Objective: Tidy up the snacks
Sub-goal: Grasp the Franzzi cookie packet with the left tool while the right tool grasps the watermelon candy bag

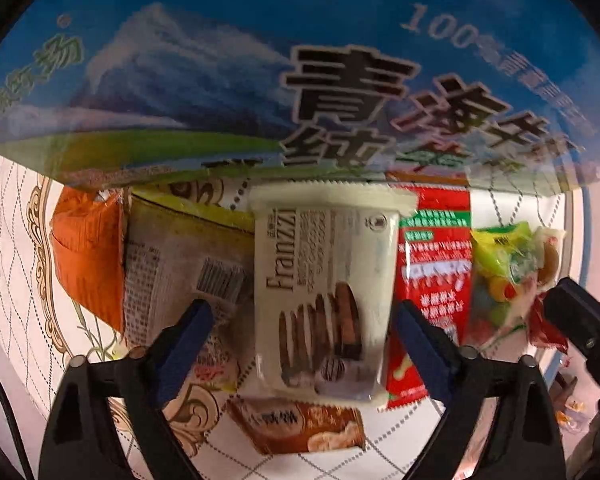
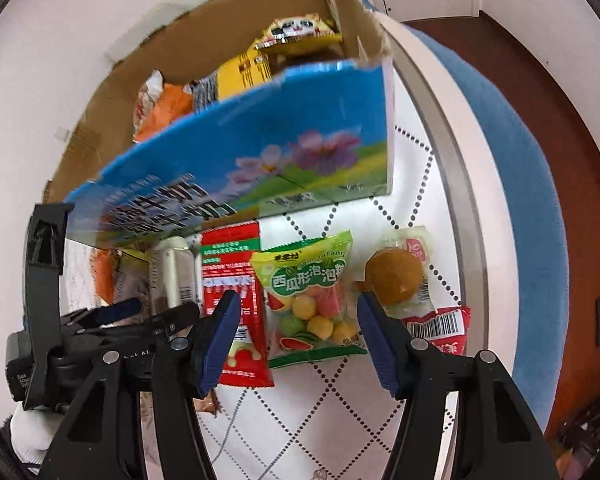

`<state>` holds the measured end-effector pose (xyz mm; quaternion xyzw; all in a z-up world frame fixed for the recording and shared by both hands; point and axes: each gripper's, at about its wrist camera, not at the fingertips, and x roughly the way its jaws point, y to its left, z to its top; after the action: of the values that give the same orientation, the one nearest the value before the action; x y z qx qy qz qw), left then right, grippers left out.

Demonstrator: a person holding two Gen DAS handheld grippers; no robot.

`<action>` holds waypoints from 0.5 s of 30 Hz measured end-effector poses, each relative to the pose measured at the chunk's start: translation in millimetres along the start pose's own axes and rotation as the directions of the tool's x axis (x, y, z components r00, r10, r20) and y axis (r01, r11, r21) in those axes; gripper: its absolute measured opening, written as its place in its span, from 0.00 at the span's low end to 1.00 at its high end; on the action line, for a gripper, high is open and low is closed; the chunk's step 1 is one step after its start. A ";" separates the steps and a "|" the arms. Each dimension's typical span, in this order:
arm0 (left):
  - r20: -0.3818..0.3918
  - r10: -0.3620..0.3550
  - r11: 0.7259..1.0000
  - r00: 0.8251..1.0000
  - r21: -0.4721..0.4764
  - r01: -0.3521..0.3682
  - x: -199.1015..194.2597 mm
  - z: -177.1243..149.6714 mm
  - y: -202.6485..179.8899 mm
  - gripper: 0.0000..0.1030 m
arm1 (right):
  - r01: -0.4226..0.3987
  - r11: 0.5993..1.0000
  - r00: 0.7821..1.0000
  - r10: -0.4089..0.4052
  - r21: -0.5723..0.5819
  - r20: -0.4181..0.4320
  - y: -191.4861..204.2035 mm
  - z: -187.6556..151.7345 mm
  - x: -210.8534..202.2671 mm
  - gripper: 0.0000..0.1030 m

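Observation:
My left gripper (image 1: 304, 316) is open, its blue fingers either side of a cream Franzzi biscuit pack (image 1: 324, 288) that lies on the table; whether the pads touch it I cannot tell. My right gripper (image 2: 294, 320) is open over a green bag of watermelon gum balls (image 2: 308, 300), which also shows in the left wrist view (image 1: 504, 272). A red packet (image 2: 232, 300) lies left of it, a brown round snack in clear wrap (image 2: 396, 276) right of it. The blue cardboard box (image 2: 260, 152) stands just behind and holds several snacks (image 2: 244, 68).
An orange pack (image 1: 88, 252), a yellow-edged barcode pack (image 1: 180, 264) and a brown pack (image 1: 300, 426) lie around the Franzzi pack. A red barcode packet (image 2: 440, 328) lies near the round table's metal rim (image 2: 456, 184). The left gripper (image 2: 100, 320) shows in the right view.

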<state>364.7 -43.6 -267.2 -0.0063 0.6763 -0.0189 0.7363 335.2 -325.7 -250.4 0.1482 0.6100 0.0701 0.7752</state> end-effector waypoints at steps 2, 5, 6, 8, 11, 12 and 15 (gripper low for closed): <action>-0.002 -0.002 1.000 1.000 0.001 0.002 0.5 -0.1 -3.2 0.66 | 0.017 1.000 1.000 -0.017 -0.011 -0.016 1.0 2.5 9.9 0.62; -0.007 -0.009 1.000 1.000 -0.005 0.009 -1.7 -3.7 -4.5 0.53 | 0.036 0.999 0.998 -0.038 -0.027 -0.057 3.3 7.4 30.2 0.62; -0.012 -0.014 1.000 1.000 -0.012 0.014 -1.3 -6.1 -4.6 0.53 | 0.038 0.999 0.996 -0.040 -0.033 -0.074 4.1 7.6 36.7 0.62; -0.019 -0.008 1.000 1.000 -0.017 0.008 -1.2 -15.7 -5.5 0.53 | 0.054 0.997 0.993 -0.059 -0.053 -0.104 6.9 5.8 49.8 0.61; -0.038 -0.012 1.000 0.999 -0.021 0.011 -0.9 -38.2 -4.7 0.53 | 0.093 0.990 0.989 -0.105 -0.109 -0.102 12.2 -3.6 56.5 0.55; -0.048 -0.013 1.000 0.999 -0.019 0.012 -0.9 -44.9 -4.9 0.53 | 0.099 0.987 0.988 -0.113 -0.130 -0.103 13.5 -8.4 55.4 0.55; -0.091 -0.053 0.998 0.994 -0.020 0.051 -0.1 -69.3 -7.0 0.53 | 0.080 0.987 0.986 -0.100 -0.142 -0.137 10.4 -26.5 50.0 0.53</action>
<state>295.4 -49.5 -272.7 -0.0297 0.7090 -0.0323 0.7039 322.7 -297.5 -299.0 0.0619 0.6643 0.0870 0.7398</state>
